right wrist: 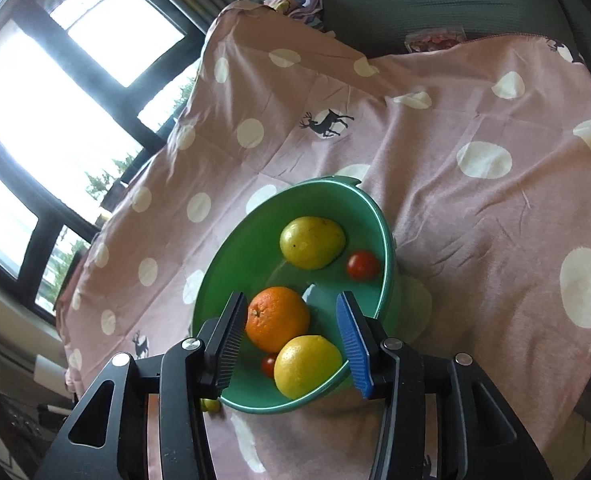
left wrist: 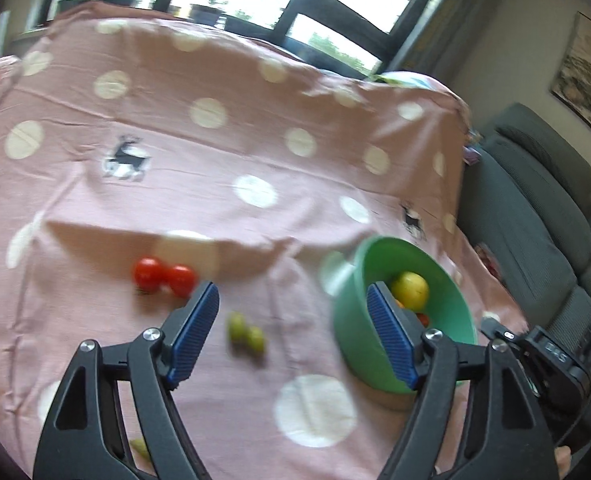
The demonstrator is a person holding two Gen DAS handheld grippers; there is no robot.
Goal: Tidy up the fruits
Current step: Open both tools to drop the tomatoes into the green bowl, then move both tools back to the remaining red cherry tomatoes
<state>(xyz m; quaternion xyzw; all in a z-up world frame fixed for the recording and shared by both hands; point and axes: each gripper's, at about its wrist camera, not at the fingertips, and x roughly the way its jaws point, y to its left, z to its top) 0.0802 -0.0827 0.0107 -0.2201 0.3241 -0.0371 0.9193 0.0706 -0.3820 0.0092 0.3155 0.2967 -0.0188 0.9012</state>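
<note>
A green bowl (right wrist: 387, 276) sits on the pink dotted cloth and holds an orange (right wrist: 277, 318), two yellow citrus fruits (right wrist: 312, 242) (right wrist: 306, 365) and two small tomatoes (right wrist: 362, 265). My right gripper (right wrist: 293, 330) is open above the bowl, its jaws on either side of the orange and the near yellow fruit. In the left wrist view the bowl (left wrist: 359, 344) is at the right, two tomatoes (left wrist: 164, 276) and two small green fruits (left wrist: 246, 332) lie on the cloth. My left gripper (left wrist: 291, 312) is open and empty above the green fruits.
The pink cloth (left wrist: 255, 140) has a raised fold behind the tomatoes. A grey sofa (left wrist: 543, 200) stands to the right of the table. Windows are at the far side. A small yellow-green fruit (right wrist: 210, 405) lies by the bowl's near left edge.
</note>
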